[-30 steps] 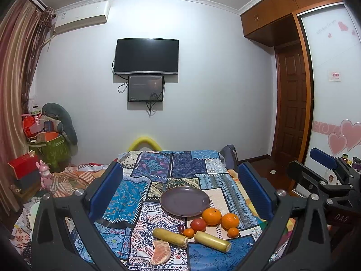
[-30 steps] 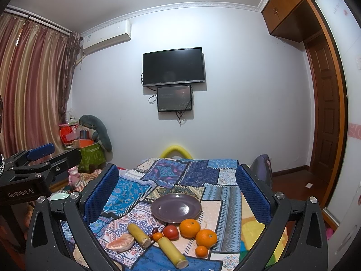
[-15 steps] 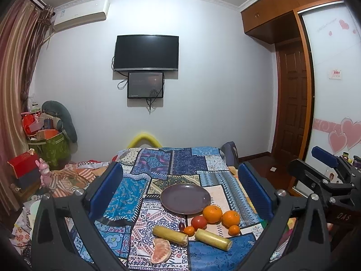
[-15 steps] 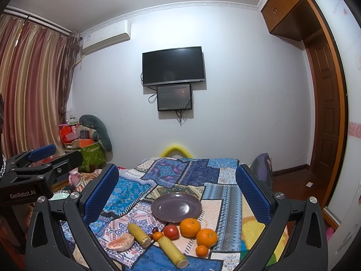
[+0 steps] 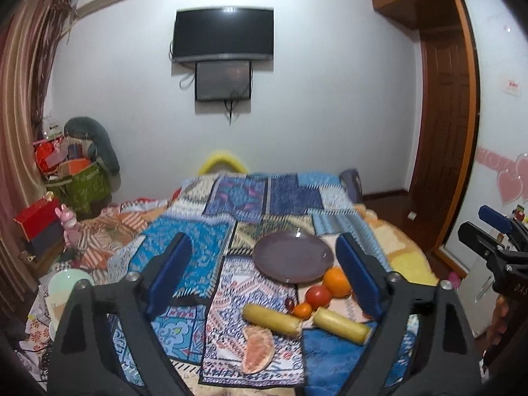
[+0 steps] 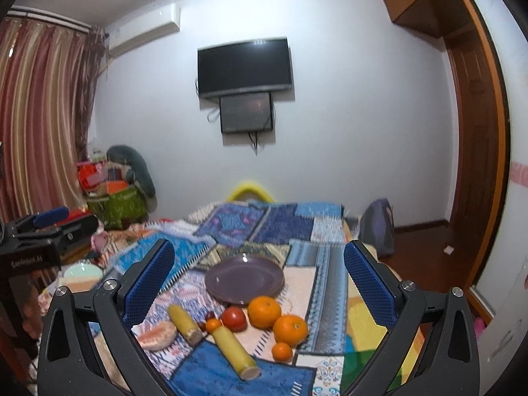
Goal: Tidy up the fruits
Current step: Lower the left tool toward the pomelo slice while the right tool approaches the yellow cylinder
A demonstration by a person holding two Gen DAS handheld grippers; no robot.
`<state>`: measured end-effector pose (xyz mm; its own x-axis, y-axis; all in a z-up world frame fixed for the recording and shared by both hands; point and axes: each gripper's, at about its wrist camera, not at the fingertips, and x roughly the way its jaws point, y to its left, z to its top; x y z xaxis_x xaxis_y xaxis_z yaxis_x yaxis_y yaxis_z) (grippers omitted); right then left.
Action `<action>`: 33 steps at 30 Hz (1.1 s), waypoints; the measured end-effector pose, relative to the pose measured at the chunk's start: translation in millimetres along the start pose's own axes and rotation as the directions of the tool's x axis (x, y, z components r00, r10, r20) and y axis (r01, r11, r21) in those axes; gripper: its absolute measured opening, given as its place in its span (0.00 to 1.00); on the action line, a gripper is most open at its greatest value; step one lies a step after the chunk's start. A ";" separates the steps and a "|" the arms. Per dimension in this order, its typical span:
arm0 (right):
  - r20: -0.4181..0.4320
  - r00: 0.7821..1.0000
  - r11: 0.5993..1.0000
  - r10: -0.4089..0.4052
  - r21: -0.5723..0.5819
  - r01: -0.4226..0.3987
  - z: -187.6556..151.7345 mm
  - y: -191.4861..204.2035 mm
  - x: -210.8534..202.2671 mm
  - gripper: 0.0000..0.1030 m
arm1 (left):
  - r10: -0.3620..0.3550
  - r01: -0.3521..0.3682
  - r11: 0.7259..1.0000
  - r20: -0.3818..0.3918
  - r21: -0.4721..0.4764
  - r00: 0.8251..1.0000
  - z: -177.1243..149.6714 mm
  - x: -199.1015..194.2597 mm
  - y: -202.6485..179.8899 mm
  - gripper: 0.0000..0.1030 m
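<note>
An empty purple plate point(image 5: 292, 261) point(image 6: 244, 280) lies on the patchwork bedspread. In front of it lie two large oranges point(image 6: 264, 311) point(image 6: 290, 329), a red tomato point(image 6: 234, 318) point(image 5: 318, 296), two small oranges point(image 6: 282, 351) point(image 6: 213, 325), a dark grape point(image 5: 289, 303), two yellow sugarcane pieces point(image 6: 233, 346) point(image 5: 270, 319) and a pink pomelo segment point(image 5: 257, 353) point(image 6: 157, 335). My left gripper point(image 5: 264, 277) is open and empty above the fruit. My right gripper point(image 6: 260, 293) is open and empty above the fruit.
The patchwork bedspread point(image 5: 184, 254) covers the bed. A pale green bowl point(image 5: 67, 282) sits at the left among clutter. A green bag with boxes point(image 5: 79, 184) stands by the curtain. A backpack point(image 6: 378, 227) and a wooden door point(image 6: 472, 151) are at the right.
Both grippers have moved forward and tilted down toward the fruit; the plate and fruit now appear larger and nearer. Both stay open.
</note>
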<state>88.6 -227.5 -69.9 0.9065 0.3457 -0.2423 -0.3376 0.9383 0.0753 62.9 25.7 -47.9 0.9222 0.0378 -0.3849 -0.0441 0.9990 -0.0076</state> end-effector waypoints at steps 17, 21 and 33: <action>-0.344 0.938 0.998 0.051 -0.016 -0.060 -55.9 -24.7 68.7 0.74 | -0.051 0.049 0.999 -0.382 -0.015 0.923 -65.6 114.8 26.3 0.74; -0.408 0.908 0.994 0.095 -0.005 -0.106 -68.6 -16.7 87.5 0.74 | -0.049 0.042 0.999 -0.449 -0.025 0.892 -84.1 132.3 30.3 0.75; -0.560 0.810 0.977 0.173 -0.005 -0.212 -105.9 8.9 140.5 0.74 | -0.098 0.091 0.995 -0.600 -0.043 0.794 -133.6 166.0 27.3 0.74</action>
<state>186.1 -172.0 -205.7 0.5339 0.4347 -0.7253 -0.5238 0.8434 0.1199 163.4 56.1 -235.3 0.5059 -0.0826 -0.8586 0.0234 0.9964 -0.0821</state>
